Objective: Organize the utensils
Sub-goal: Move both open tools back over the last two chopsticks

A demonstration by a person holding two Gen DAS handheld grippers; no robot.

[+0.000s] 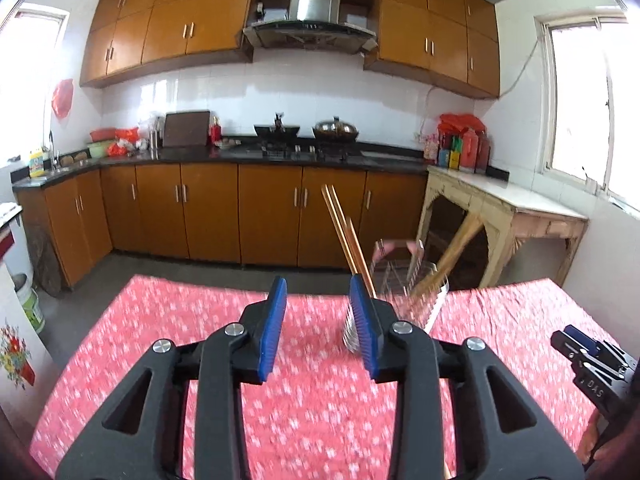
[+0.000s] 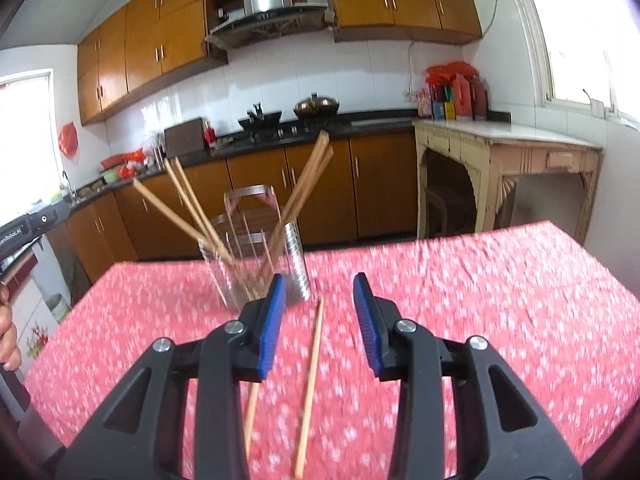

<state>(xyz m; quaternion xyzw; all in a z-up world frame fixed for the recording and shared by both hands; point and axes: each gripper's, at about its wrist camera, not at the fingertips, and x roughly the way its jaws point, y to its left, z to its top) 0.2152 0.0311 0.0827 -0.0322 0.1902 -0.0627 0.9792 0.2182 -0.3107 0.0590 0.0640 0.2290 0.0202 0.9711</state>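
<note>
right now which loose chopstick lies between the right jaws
The longer-showing chopstick flat on the cloth, in the gap between the open jaws. The other chopstick lies left of it, partly hidden under the left jaw.

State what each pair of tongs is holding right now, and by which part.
Nothing is held. The left tongs stand open over the tablecloth. The right tongs are open too, with two loose chopsticks lying on the cloth below them, ungripped.

We see a red flowered tablecloth [image 1: 304, 408]; behind it brown cabinets [image 1: 208, 216] under a dark counter [image 1: 248, 157]; a wok [image 1: 277, 131] and lidded pot [image 1: 335, 129]; above, a steel hood [image 1: 314, 2]; bottles [image 1: 466, 148] on a worn side table [image 1: 520, 204].
</note>
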